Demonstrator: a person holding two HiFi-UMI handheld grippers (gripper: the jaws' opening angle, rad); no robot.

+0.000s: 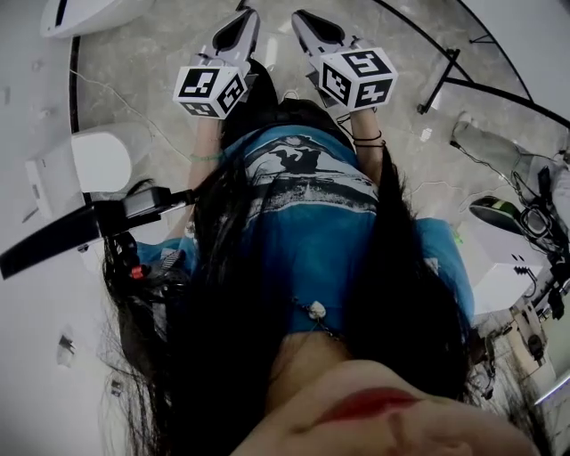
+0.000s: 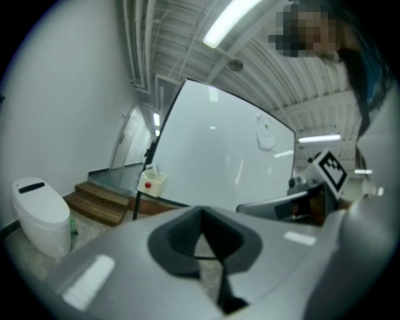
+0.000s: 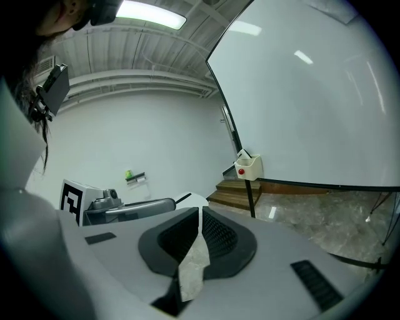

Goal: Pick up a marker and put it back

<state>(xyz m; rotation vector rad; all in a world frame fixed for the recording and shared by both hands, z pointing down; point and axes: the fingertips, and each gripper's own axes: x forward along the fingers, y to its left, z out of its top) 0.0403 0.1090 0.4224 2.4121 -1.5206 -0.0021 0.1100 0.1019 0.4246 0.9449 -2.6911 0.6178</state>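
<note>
No marker shows clearly in any view. A small white holder with a red spot hangs on the whiteboard's left post, far from both grippers; the same holder is seen in the right gripper view. In the head view my left gripper and right gripper are held side by side in front of the person's body, over the stone floor. The left gripper has its jaw tips together with nothing between them. So does the right gripper.
Wooden steps lie beyond the whiteboard's left end, and a white rounded bin stands on the floor at the left. Black stand legs cross the floor at the upper right. Cables and equipment crowd the right side.
</note>
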